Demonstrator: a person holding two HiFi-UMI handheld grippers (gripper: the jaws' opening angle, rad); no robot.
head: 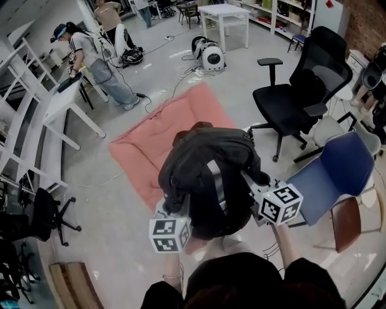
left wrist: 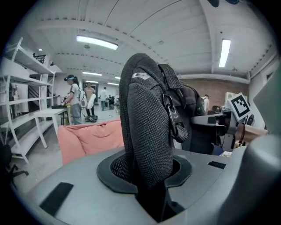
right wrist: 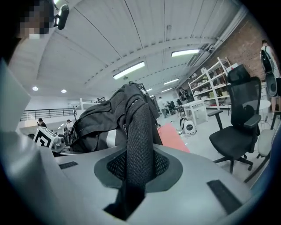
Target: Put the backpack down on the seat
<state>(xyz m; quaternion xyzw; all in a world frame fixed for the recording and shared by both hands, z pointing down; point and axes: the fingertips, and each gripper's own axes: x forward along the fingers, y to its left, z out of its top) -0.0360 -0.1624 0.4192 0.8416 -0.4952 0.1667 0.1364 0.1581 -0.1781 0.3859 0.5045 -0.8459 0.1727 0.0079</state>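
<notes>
A dark grey backpack [head: 208,175] with a pale stripe hangs in the air in front of me, held by both grippers. My left gripper [head: 175,209] is shut on a padded mesh shoulder strap [left wrist: 147,132], which rises between its jaws. My right gripper [head: 257,188] is shut on the other mesh strap [right wrist: 139,132], with the bag's body [right wrist: 99,123] to the left behind it. A blue chair seat [head: 338,175] stands just right of the right gripper. A black office chair [head: 289,99] stands farther back on the right.
A pink cushion [head: 151,145] lies on the floor under and behind the backpack. A person [head: 96,60] works at a white bench at the far left, beside shelving [head: 24,102]. A white table [head: 226,18], a round white machine [head: 211,55] and floor cables lie beyond.
</notes>
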